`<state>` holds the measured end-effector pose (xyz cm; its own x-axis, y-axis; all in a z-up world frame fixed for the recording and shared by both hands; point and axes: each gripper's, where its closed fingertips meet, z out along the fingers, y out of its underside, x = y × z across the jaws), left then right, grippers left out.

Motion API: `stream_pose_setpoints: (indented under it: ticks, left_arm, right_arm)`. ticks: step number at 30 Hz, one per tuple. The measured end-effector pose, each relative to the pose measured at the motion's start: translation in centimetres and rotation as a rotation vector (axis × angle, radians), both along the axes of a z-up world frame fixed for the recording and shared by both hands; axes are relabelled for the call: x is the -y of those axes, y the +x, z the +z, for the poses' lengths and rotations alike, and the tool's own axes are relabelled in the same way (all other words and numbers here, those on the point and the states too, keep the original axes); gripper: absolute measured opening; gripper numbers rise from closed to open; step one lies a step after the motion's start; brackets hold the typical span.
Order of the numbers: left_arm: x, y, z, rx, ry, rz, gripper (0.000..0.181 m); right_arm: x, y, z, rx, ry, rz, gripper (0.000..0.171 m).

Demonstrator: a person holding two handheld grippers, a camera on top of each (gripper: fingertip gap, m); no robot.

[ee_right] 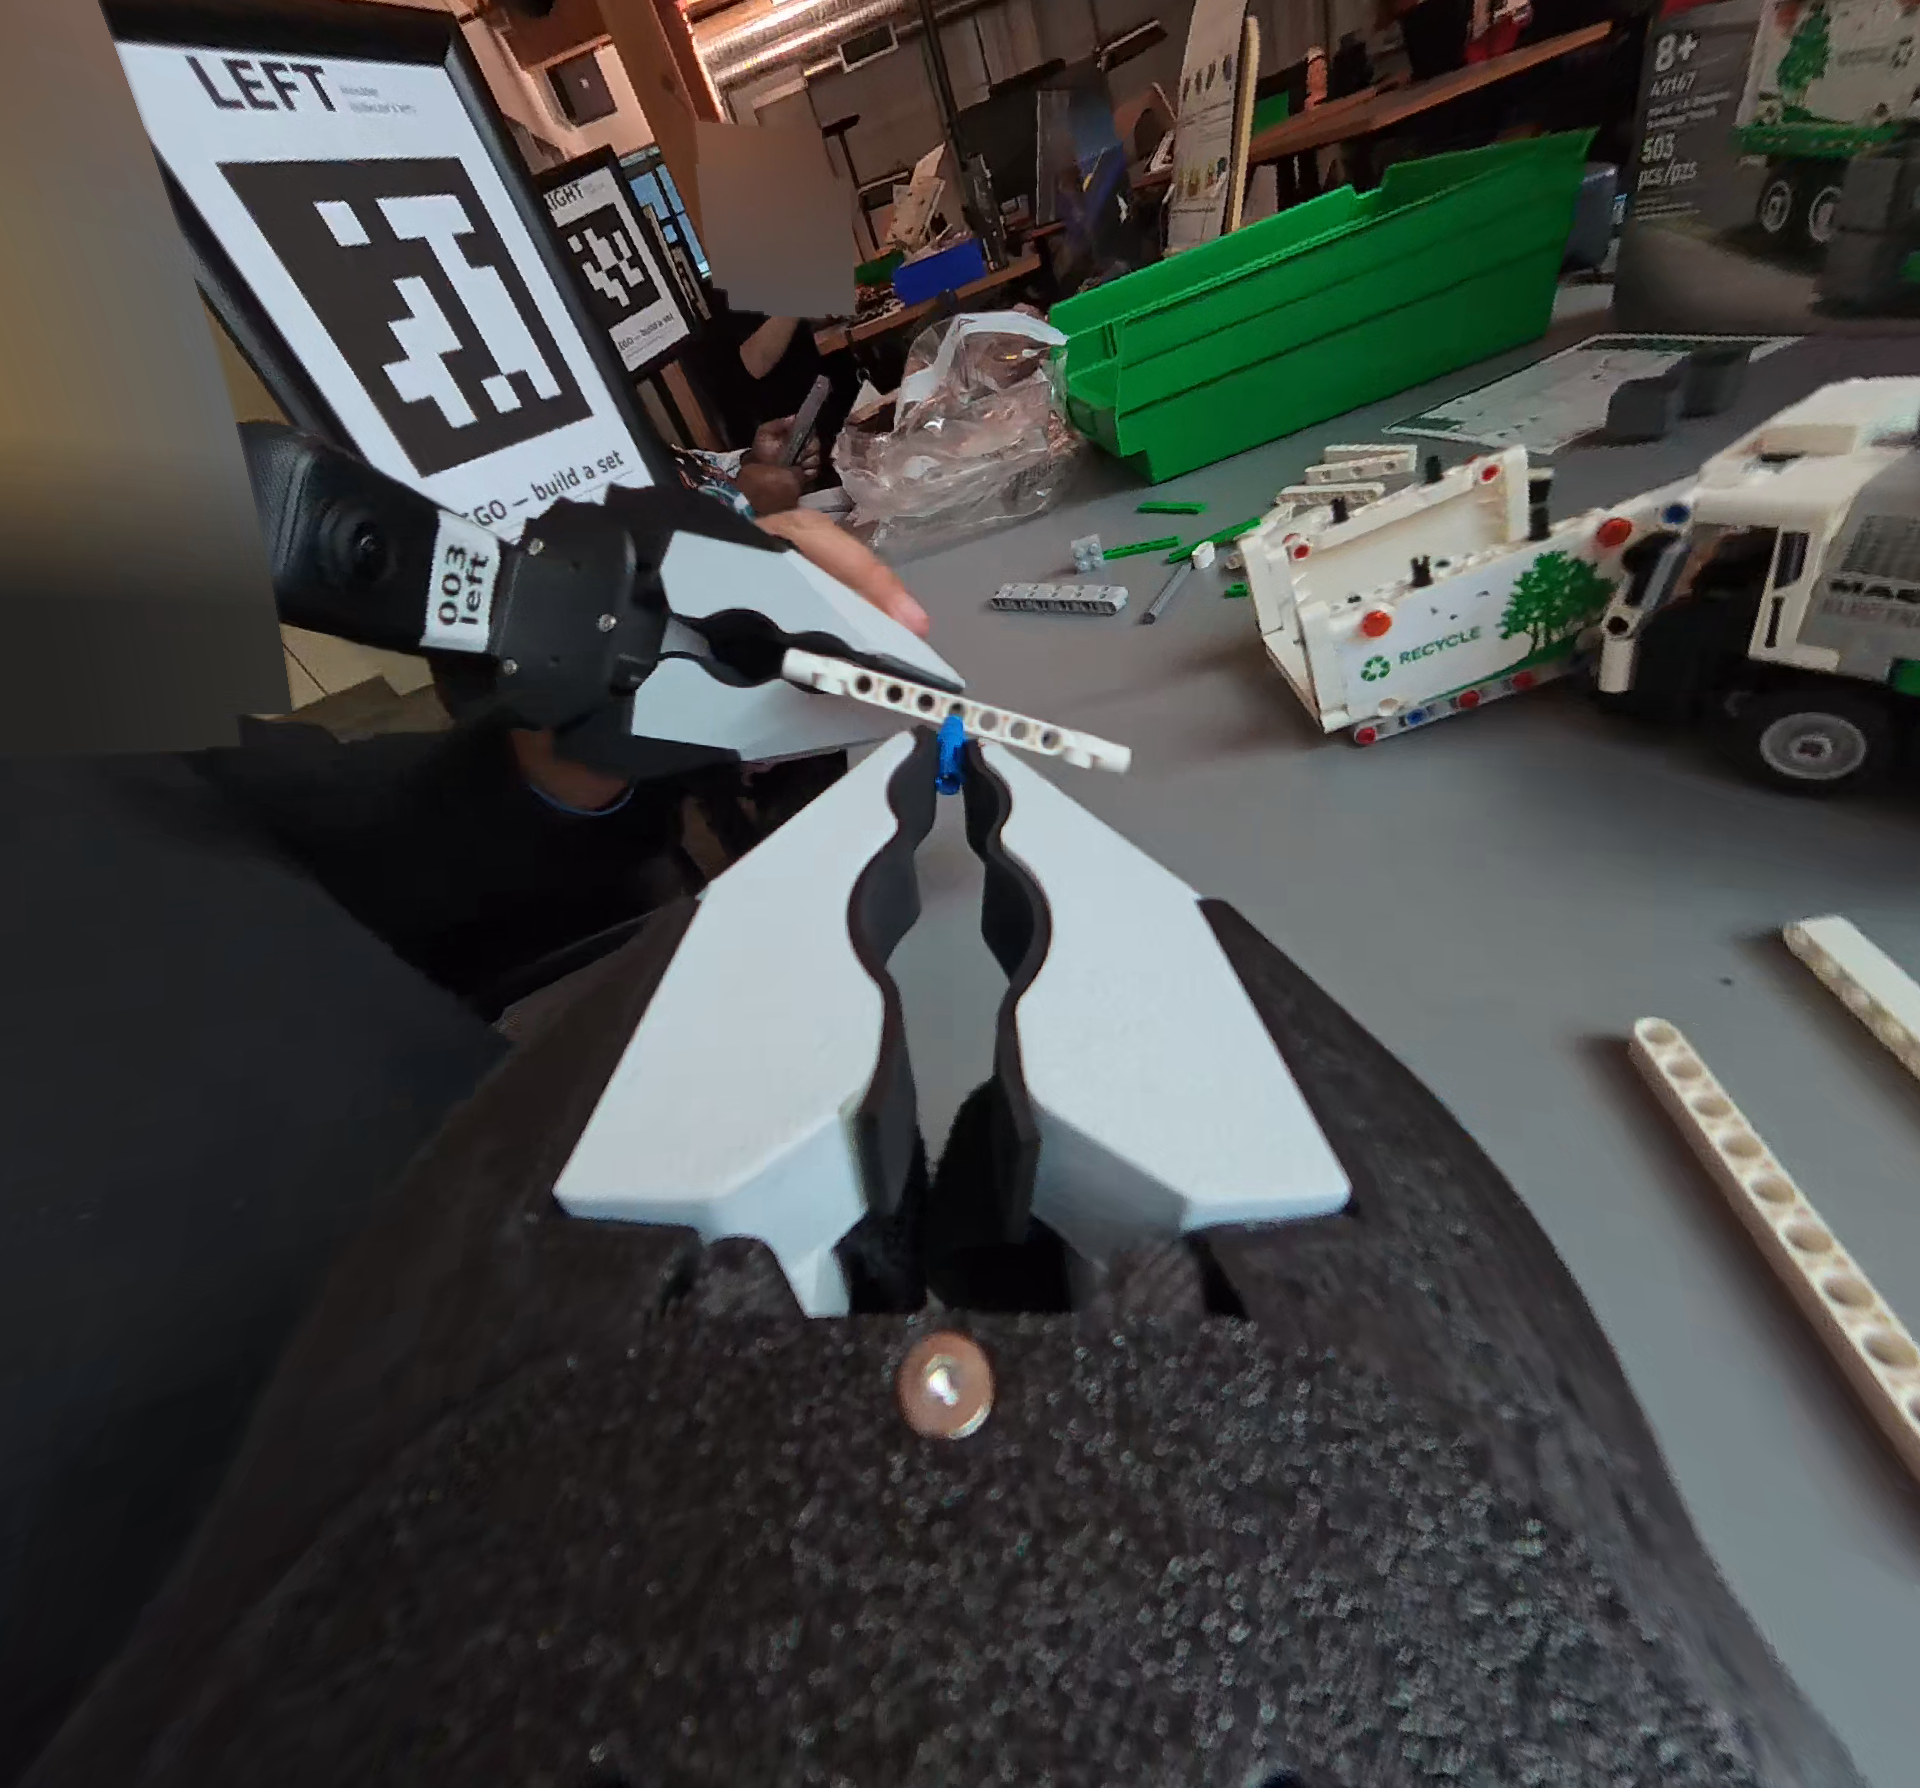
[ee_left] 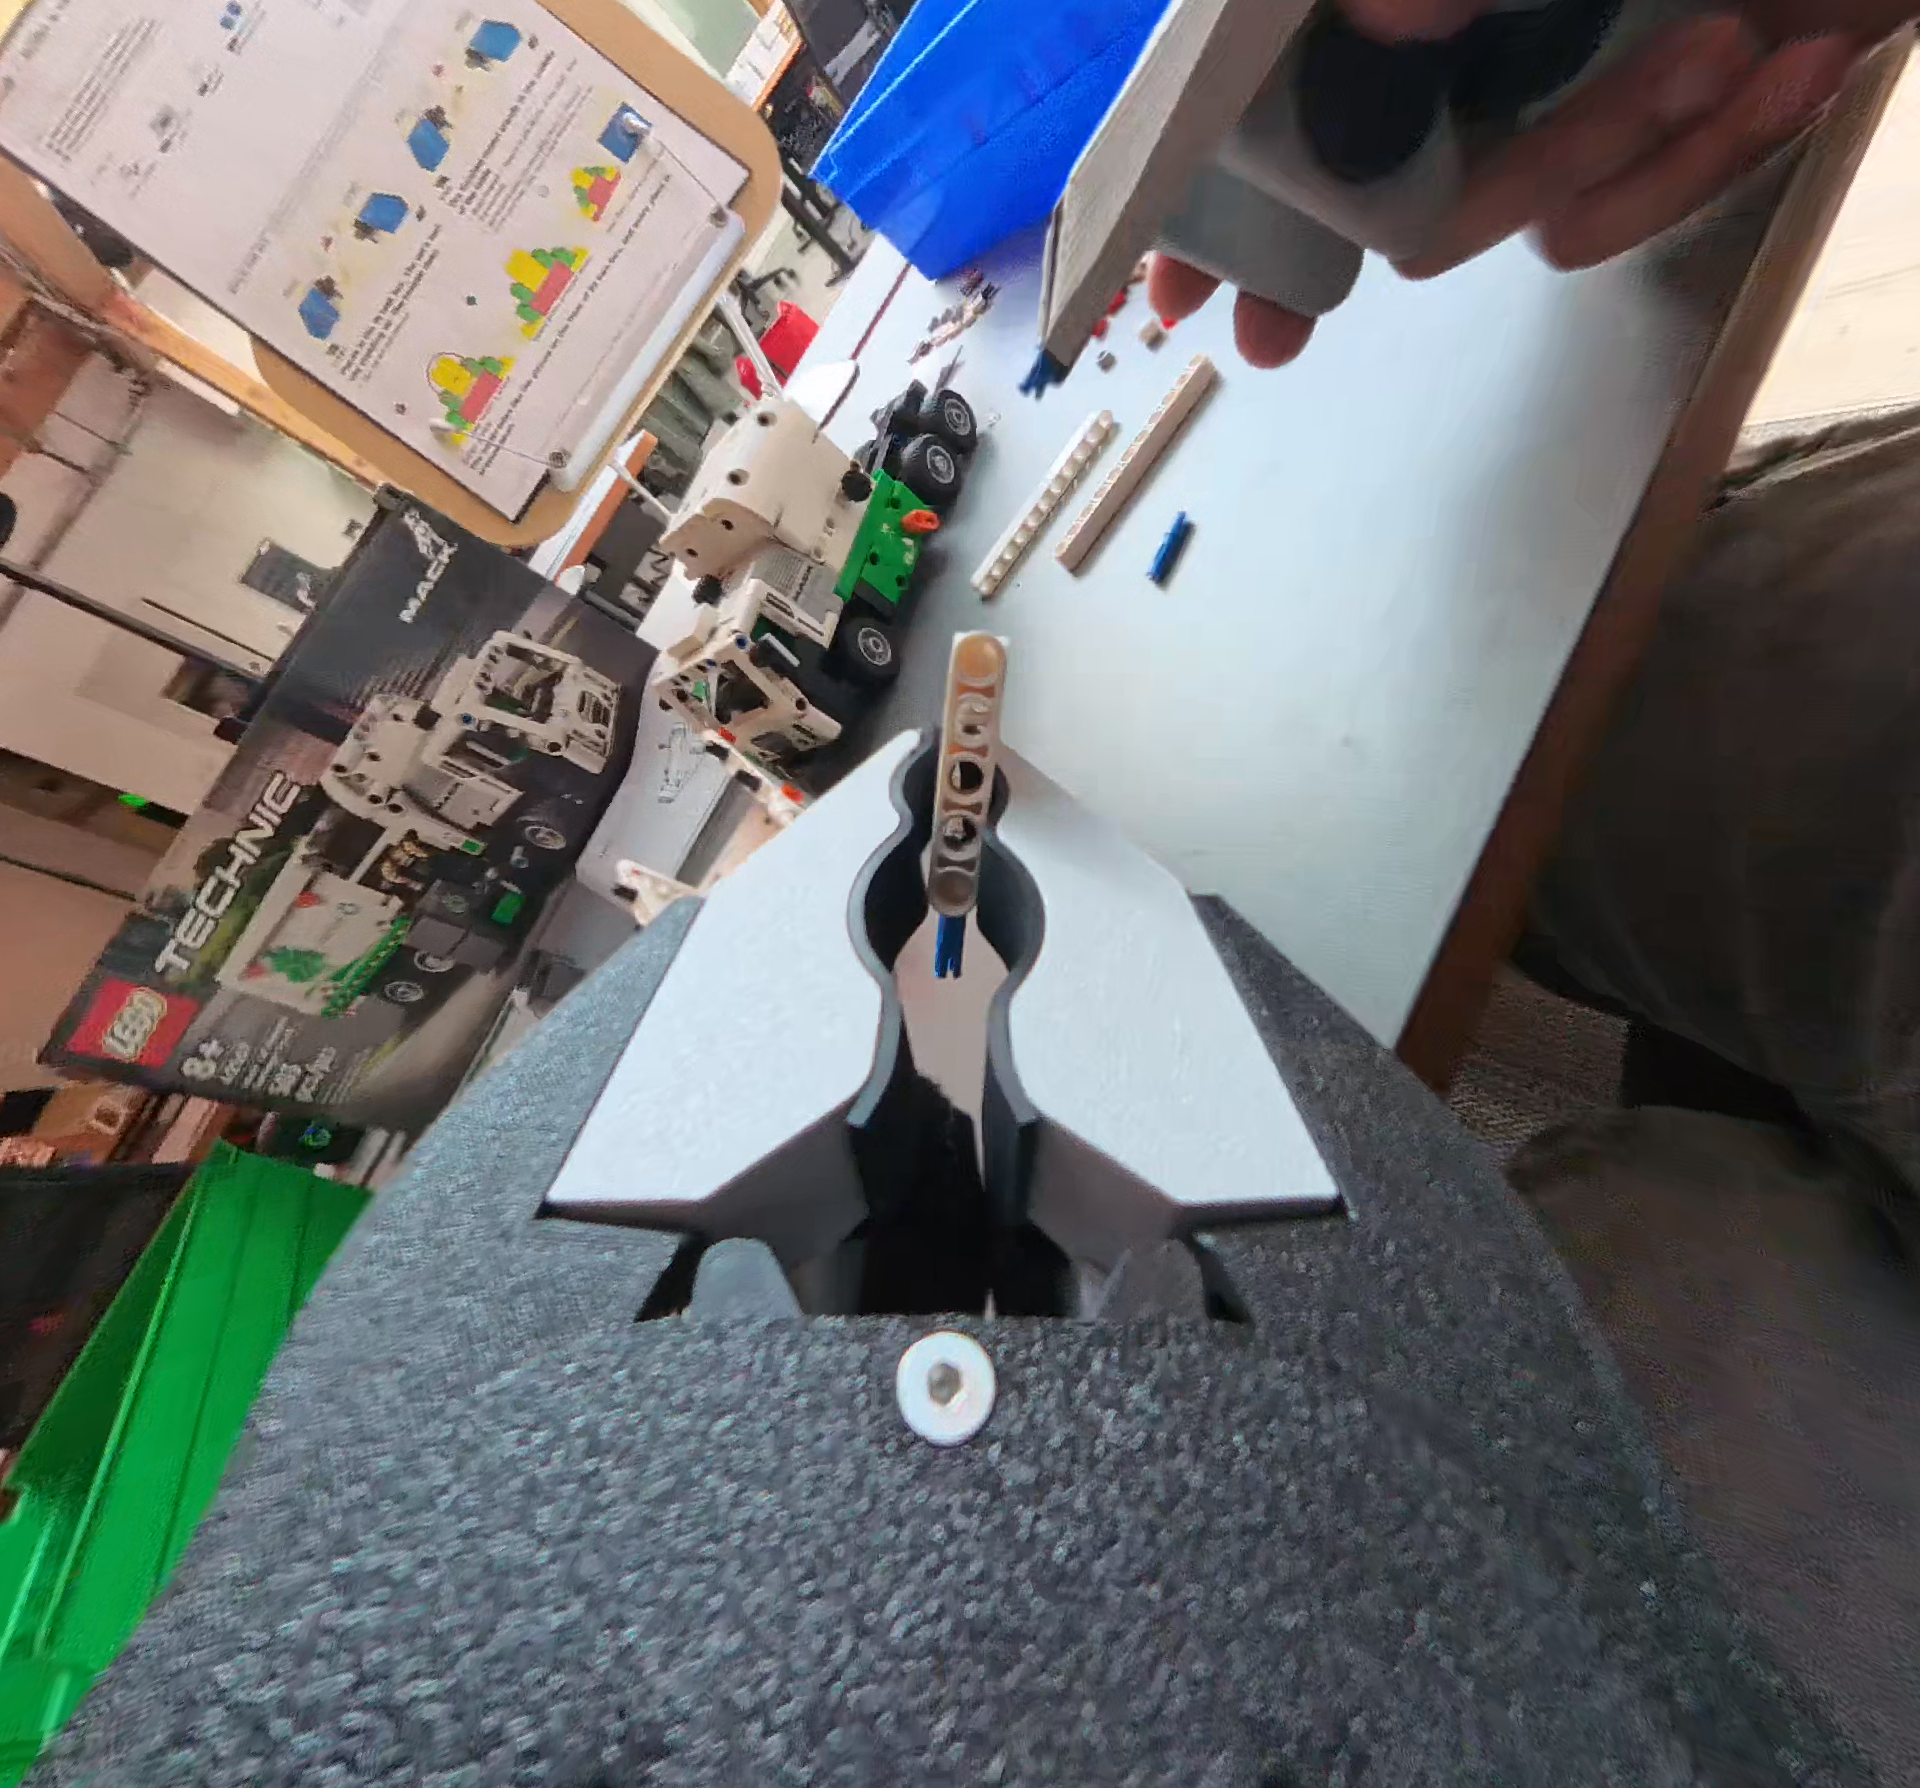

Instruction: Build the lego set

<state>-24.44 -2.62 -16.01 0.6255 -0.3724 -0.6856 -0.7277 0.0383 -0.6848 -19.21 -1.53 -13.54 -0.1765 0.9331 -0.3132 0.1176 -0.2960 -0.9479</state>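
Right gripper pinches small blue plastic pin under white holed beam, clamped by left gripper; white truck mostly built, loose beams remain near table edge.

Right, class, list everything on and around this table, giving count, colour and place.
white beam: one, held in the left claw
blue pin: three; one in the right claw, one loose on the table, one between the left claw's fingers
long beams: two, white, loose on the table
truck: one, white and green, on the table
green bins: a stack, far side
blue bins: a stack, table end
set box: one, dark, behind the truck
instruction sheet: one, on a clipboard
plastic bag: one, clear, beside the green bins
table: one, grey
left claw: white, shut
right claw: white, shut
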Motion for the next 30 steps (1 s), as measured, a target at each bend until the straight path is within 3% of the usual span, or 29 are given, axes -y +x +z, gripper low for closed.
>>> stream_pose_setpoints:
  ticks: [1, 5, 9, 12, 21, 30]
  left_arm:
    - [-0.7, 0.0, 0.0, -0.012, 0.012, -0.035, 0.000]
    - [-3.4, -0.6, -0.5, -0.020, 0.099, -0.052, 0.000]
    - [-3.8, -0.3, -0.6, 0.121, 0.094, -0.074, 0.000]
    - [-4.0, -0.7, -0.2, 0.153, 0.102, -0.062, 0.000]
    - [-4.5, -1.1, -1.6, -0.076, 0.179, 0.019, 0.000]
    - [-4.6, -1.3, -2.0, -0.161, 0.209, 0.032, 0.000]
  right_arm:
    - [0.1, -0.7, 0.0, 0.004, 0.033, -0.004, 0.003]
    - [-1.2, -3.2, 0.0, 0.020, 0.132, -0.065, 0.003]
    - [-2.3, -3.5, 0.3, -0.022, 0.195, -0.105, 0.003]
    - [-1.3, -3.9, -0.7, 0.029, 0.218, -0.029, 0.003]
    - [-0.9, -4.5, -2.7, 0.140, 0.231, -0.007, 0.003]
    - [-0.9, -4.4, -3.5, 0.212, 0.229, 0.000, 0.003]
